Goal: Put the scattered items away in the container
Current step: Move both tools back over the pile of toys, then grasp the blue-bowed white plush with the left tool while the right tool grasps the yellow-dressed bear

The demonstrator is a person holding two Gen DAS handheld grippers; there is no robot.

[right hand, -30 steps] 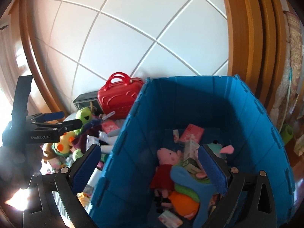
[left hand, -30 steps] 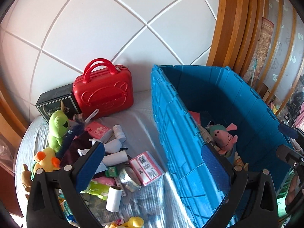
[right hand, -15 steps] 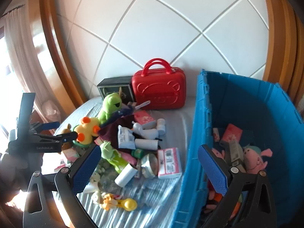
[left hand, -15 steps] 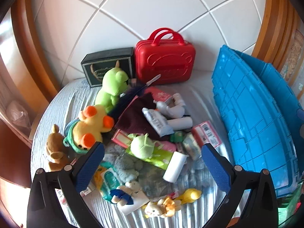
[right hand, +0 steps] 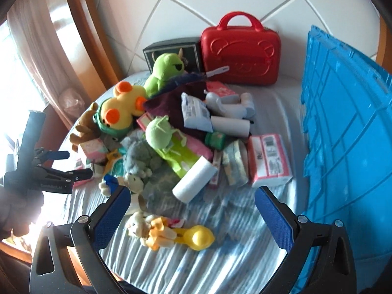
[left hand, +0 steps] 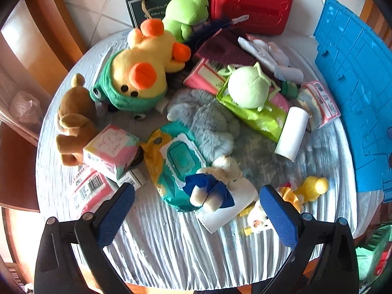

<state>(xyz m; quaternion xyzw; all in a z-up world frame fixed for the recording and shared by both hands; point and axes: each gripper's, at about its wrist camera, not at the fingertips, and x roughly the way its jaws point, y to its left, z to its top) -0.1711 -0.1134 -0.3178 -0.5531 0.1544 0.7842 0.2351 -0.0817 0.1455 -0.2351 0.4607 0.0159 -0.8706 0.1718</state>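
A: Where does the blue crate [right hand: 348, 132] sit?

B: Along the right edge of both views, only its ribbed outer wall showing. The scattered items fill the middle of the striped tablecloth [left hand: 171, 245] just beside it, heaped so that soft toys lie over flat packs.

A: Which ones are nearest the grippers?

B: In the left wrist view the left gripper [left hand: 196, 210] is spread wide with nothing between its pads, low in the frame. The small bear in a blue dress [left hand: 213, 183] lies between its fingers, resting on the teal wet-wipes pack [left hand: 181, 161]. That looks like the next pick, I'd judge.

A: And the right one?

B: The right gripper [right hand: 193, 210] is also released and empty. The yellow rattle toy [right hand: 171, 232] is lowest centre, and the white paper roll [right hand: 194, 178] leans just above.

A: Anything farther out?

B: The yellow duck plush [left hand: 144, 71] at upper left, and the red case [right hand: 241, 51] against the tiled wall [right hand: 171, 5].
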